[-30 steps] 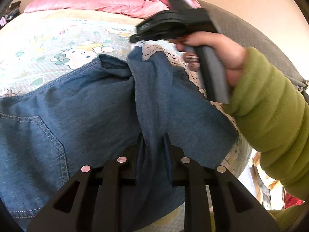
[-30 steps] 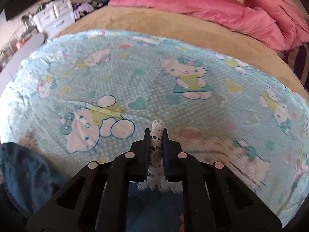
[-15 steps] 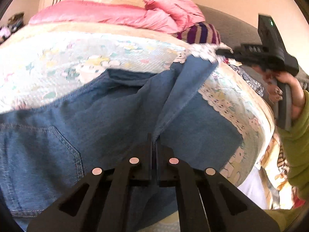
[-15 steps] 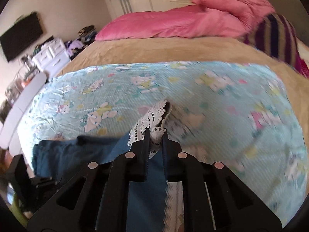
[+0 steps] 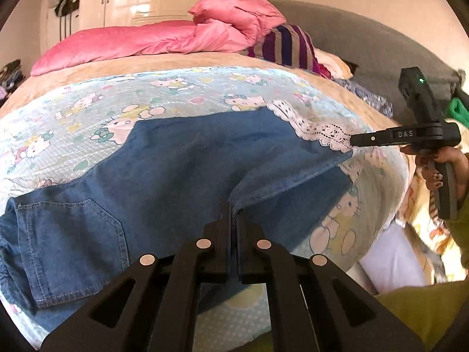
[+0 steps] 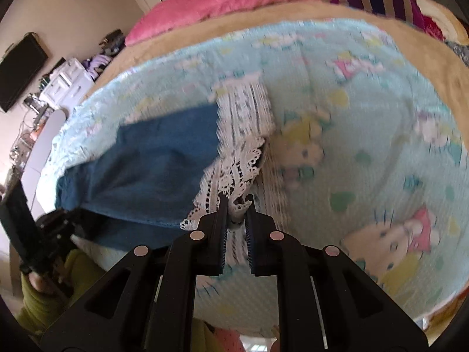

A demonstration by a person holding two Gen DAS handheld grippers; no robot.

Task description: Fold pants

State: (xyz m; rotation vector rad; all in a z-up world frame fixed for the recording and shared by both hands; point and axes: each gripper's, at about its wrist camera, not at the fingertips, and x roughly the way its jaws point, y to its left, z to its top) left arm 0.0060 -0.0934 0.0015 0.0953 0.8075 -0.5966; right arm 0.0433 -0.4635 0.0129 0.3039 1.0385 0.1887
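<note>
Item: denim pants (image 5: 176, 176), spread on the bed (image 5: 181, 61). Long axis: back pocket (image 5: 73, 243) end to lace hem (image 5: 316, 129). Left gripper (image 5: 233, 220): fingers pinching the denim edge mid-length. Right gripper (image 6: 236, 209): fingers pinching the hem; nearer hand for carrying it pocketward.

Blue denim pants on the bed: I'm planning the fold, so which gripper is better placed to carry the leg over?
Right. The right gripper is shut on the white lace hem at the leg's free end; the left gripper pinches the blue denim pants mid-leg, suited to anchoring.
</note>
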